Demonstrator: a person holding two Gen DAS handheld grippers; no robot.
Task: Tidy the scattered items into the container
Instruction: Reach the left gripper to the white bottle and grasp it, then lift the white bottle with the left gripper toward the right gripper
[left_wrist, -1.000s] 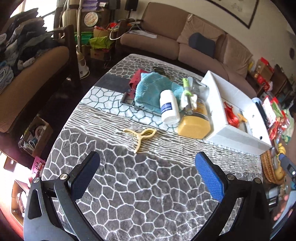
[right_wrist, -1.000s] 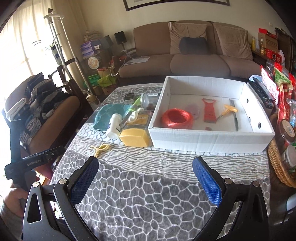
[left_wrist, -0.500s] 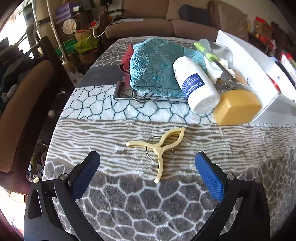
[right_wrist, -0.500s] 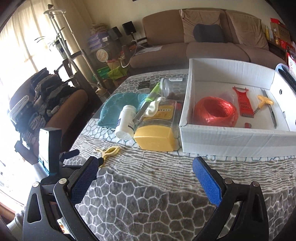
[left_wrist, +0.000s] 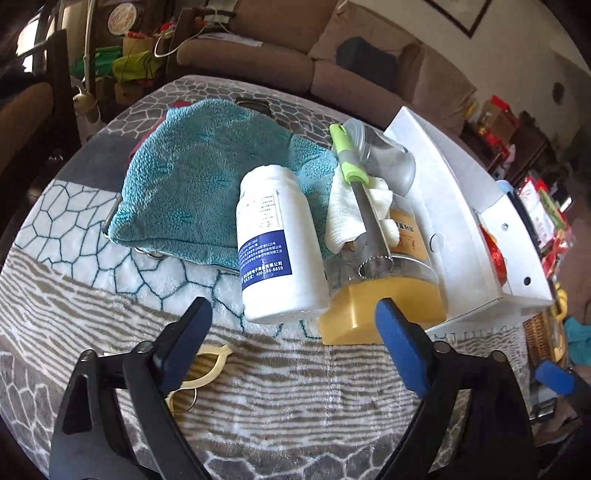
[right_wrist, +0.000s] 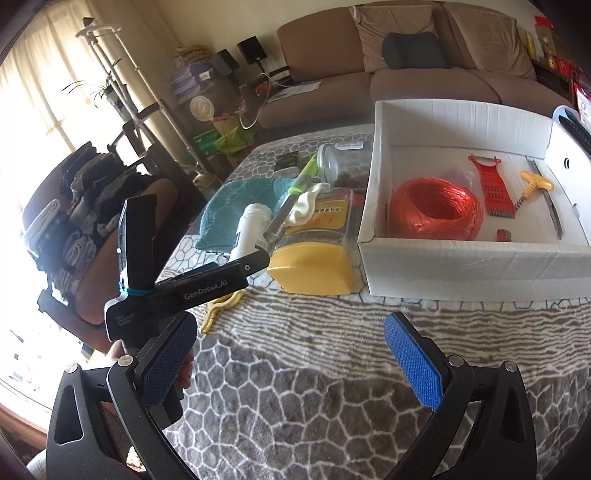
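My left gripper (left_wrist: 291, 343) is open and empty, just short of a white bottle (left_wrist: 275, 247) lying on its side and a yellow-lidded jar (left_wrist: 384, 295). A green-handled corer (left_wrist: 364, 206) and a white cloth (left_wrist: 347, 214) lie on the jar. A teal towel (left_wrist: 199, 184) lies behind. A cream clip (left_wrist: 199, 373) is under the left finger. The white box (right_wrist: 476, 254) holds an orange twine ball (right_wrist: 434, 208). My right gripper (right_wrist: 291, 362) is open and empty over the table.
A clear jar (right_wrist: 343, 162) stands by the box's left wall. The box also holds a red grater (right_wrist: 491, 188) and a yellow-handled tool (right_wrist: 535, 184). A wicker basket (left_wrist: 546, 332) sits at the right table edge. A sofa (right_wrist: 406, 66) stands behind the table.
My left gripper has moved forward past the cream clip, right up to the white bottle and the yellow-lidded jar. My right gripper has drifted slightly left. Both stay open.
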